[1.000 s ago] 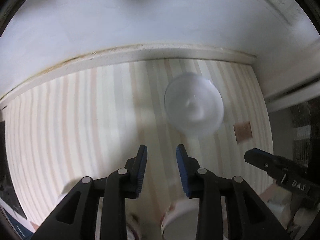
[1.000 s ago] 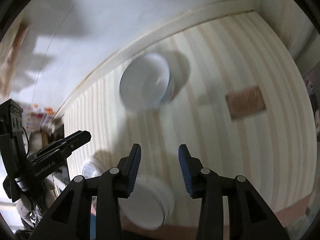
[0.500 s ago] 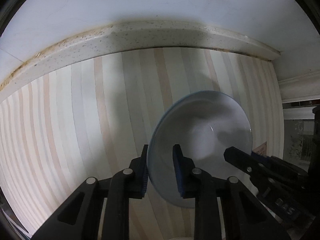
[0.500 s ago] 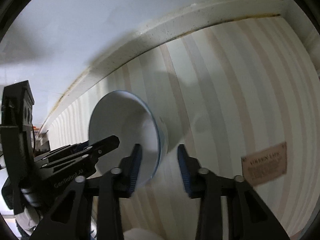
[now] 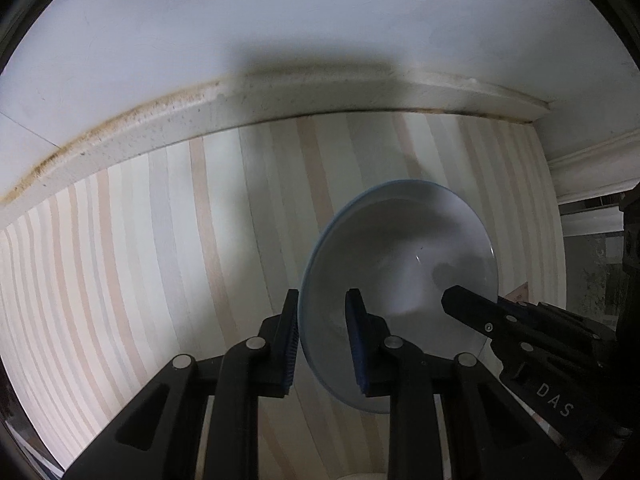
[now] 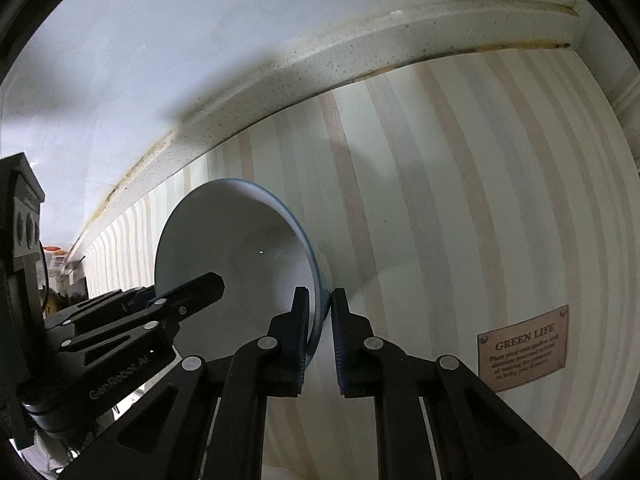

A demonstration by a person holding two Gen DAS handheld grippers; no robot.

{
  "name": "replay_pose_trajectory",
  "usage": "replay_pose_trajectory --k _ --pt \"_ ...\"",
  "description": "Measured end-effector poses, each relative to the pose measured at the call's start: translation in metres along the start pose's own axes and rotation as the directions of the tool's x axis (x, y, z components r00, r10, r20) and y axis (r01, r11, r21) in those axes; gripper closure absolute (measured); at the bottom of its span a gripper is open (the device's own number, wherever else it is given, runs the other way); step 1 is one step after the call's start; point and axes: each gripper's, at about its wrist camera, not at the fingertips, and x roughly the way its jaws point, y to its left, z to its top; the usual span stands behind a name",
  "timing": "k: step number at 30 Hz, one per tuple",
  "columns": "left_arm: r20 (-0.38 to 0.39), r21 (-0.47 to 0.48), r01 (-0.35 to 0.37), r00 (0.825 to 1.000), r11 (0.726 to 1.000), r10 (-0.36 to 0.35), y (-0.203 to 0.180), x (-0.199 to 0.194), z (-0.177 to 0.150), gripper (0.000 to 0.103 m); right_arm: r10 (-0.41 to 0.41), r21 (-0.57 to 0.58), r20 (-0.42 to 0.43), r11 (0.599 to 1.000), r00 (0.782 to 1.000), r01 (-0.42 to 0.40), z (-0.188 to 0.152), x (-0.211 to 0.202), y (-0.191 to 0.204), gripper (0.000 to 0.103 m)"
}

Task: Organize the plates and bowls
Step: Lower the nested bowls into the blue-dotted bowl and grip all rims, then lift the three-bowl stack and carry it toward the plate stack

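Note:
A white bowl with a blue rim (image 5: 400, 248) stands on the striped table, near the back wall. My left gripper (image 5: 322, 336) straddles the bowl's left rim, one pad outside and one inside, with a small gap still showing. My right gripper (image 6: 320, 332) is closed on the bowl's (image 6: 236, 248) right rim, its pads on both sides of the wall. Each gripper shows in the other's view: the right one in the left wrist view (image 5: 520, 332), the left one in the right wrist view (image 6: 152, 312).
The striped tablecloth (image 5: 140, 260) ends at a stained white ledge (image 5: 200, 112) below a white wall. A brown "GREEN LIFE" label (image 6: 524, 348) lies on the cloth to the right. Clutter shows at the far left of the right wrist view (image 6: 56, 264).
Both grippers moved forward to the bowl and came around its opposite rims. The right jaws closed onto the rim; the left jaws narrowed around it.

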Motion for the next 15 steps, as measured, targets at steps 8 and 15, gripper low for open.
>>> replay_pose_trajectory --k 8,15 --pt "0.057 0.038 -0.008 0.998 0.999 0.006 -0.006 -0.042 -0.021 0.083 0.006 -0.042 0.037 0.999 0.999 -0.004 -0.016 -0.035 0.013 0.090" --pt "0.101 0.064 0.002 0.995 0.998 -0.008 -0.008 -0.082 -0.052 0.083 0.013 -0.071 0.076 0.997 0.997 -0.008 -0.046 -0.077 0.024 0.090"
